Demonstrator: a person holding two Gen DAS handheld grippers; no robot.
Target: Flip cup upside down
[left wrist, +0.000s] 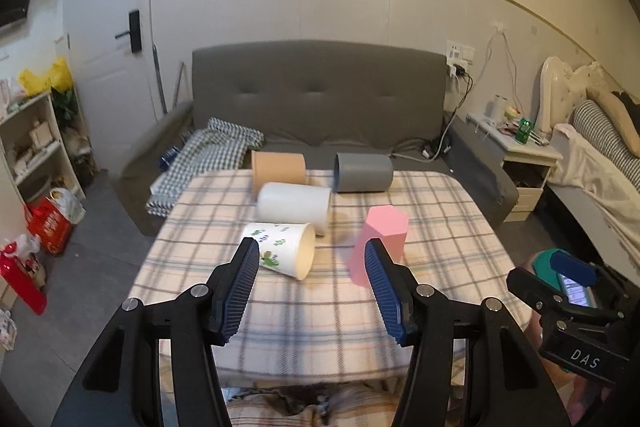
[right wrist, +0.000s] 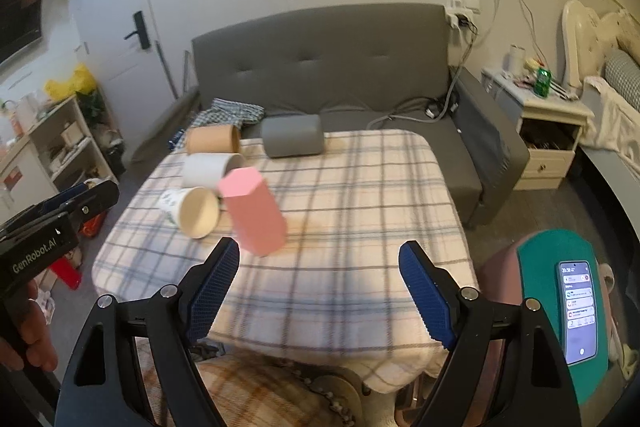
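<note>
Relative to the white cylindrical cup (left wrist: 294, 206) lying on the plaid-clothed table (left wrist: 440, 259): behind it, tan cardboard cup (left wrist: 279, 167); behind-right, grey cylindrical cup (left wrist: 363, 172); in front, touching, floral-printed paper cup (left wrist: 285, 249); front-right, tilted pink hexagonal cup (left wrist: 380, 239).

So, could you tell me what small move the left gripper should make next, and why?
Probably ease the left gripper forward and a little left to straddle the printed paper cup. Its jaws stand open and hold nothing, and that cup lies on its side on the checked tablecloth, nearest the left finger, mouth facing right. The pink cup already stands closed end up.
</note>
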